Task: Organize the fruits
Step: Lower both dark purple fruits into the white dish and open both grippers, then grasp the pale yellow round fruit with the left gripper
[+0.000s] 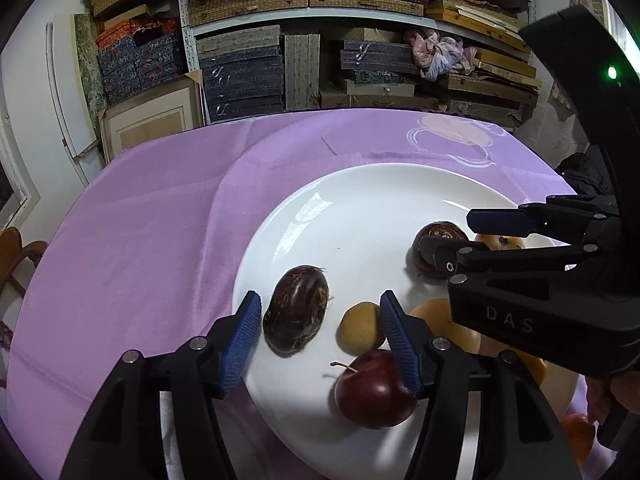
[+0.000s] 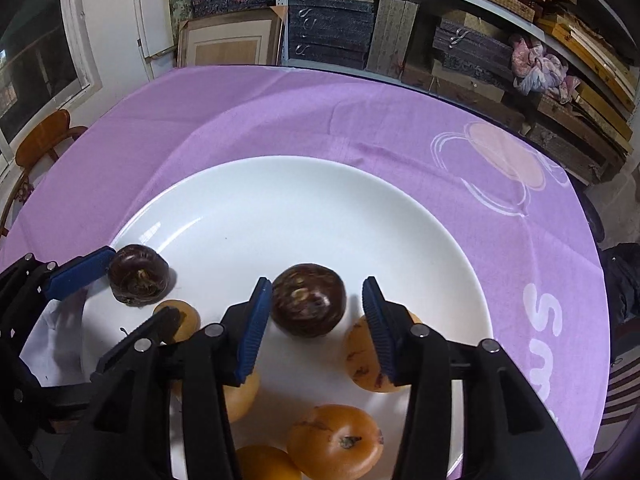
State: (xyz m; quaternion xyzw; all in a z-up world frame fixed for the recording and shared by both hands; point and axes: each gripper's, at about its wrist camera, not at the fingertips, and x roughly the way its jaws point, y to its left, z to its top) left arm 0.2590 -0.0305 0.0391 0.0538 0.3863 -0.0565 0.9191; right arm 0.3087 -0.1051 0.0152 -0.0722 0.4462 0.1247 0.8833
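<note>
A white plate (image 1: 360, 200) on the purple cloth holds several fruits. In the left wrist view my left gripper (image 1: 320, 344) is open over the plate's near edge; a dark brown fruit (image 1: 296, 314) lies by its left finger, a small tan fruit (image 1: 360, 330) and a red plum (image 1: 374, 390) by its right. My right gripper (image 1: 460, 236) reaches in from the right, open around a second dark fruit (image 1: 436, 236). In the right wrist view my right gripper (image 2: 316, 332) is open; that dark fruit (image 2: 308, 300) lies between the fingertips. Orange fruits (image 2: 334, 442) lie below.
The plate (image 2: 300, 200) sits on a round table with a purple cloth (image 2: 360, 120). Shelves of stacked boxes (image 1: 320, 40) stand behind it. A wooden chair (image 2: 44, 140) is at the left. An orange fruit (image 1: 578, 436) lies off the plate at the right.
</note>
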